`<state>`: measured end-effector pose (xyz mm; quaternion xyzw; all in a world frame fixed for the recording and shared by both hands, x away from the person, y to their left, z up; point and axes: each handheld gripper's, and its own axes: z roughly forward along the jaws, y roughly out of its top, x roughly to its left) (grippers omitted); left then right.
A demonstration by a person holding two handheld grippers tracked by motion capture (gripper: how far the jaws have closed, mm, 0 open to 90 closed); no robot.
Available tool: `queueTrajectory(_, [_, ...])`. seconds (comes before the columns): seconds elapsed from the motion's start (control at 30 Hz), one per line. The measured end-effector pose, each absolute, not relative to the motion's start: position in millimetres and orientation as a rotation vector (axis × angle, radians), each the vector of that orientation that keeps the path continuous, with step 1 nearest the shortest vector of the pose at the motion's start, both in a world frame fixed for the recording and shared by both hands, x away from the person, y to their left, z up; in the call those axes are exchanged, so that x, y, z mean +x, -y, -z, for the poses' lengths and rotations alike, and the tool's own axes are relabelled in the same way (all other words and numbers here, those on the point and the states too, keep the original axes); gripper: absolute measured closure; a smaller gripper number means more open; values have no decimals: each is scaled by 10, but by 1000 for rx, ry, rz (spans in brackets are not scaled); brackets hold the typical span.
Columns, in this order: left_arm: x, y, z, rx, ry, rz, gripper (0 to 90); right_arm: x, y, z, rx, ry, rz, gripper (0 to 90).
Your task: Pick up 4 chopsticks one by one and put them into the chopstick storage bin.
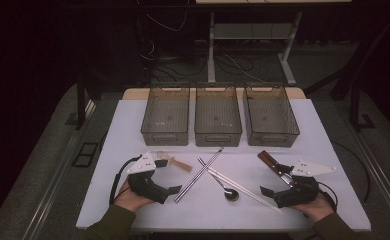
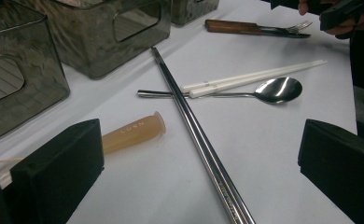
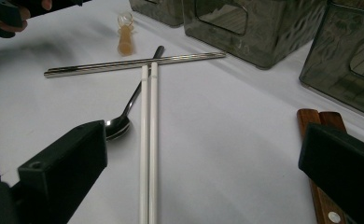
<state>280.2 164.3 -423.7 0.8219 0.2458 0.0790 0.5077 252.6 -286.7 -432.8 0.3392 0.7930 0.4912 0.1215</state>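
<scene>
Cutlery lies on the white table [image 1: 133, 130]. A pair of metal chopsticks [image 1: 199, 175] crosses a steel spoon [image 1: 228, 192] and a pair of white chopsticks [image 1: 245, 187]. An amber-handled utensil [image 1: 175, 162] lies at the left, and a wooden-handled fork and knife [image 1: 270, 161] at the right. My left gripper [image 1: 168, 176] rests near the front left, open and empty, beside the amber handle [image 2: 131, 133]. My right gripper [image 1: 274, 180] rests at the front right, open and empty, next to the wooden handles [image 3: 318, 121]. The white chopsticks [image 3: 148, 140] run between its jaws on the table.
Three smoky see-through bins [image 1: 165, 115] [image 1: 218, 115] [image 1: 271, 112] stand in a row at the table's back, all empty. Dark floor, cables and a desk frame lie beyond. Bare table surface shows left of the left hand and along the front edge.
</scene>
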Motion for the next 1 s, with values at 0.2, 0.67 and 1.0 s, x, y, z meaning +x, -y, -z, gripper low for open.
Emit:
queueTrajectory(0.2, [2803,-1635,4234,1989,-595,-197,0,2525,2880,4323,996,-2309,-1439,13])
queueTrajectory(0.67, [2801,-1514,4256,2021,-602,-167,182,2529,2891,4324,1009,-2301,-1434,13])
queueTrajectory(1.0, [2803,-1354,4327,2088,-588,-112,579,2529,2872,4327,1007,-2298,-1425,13])
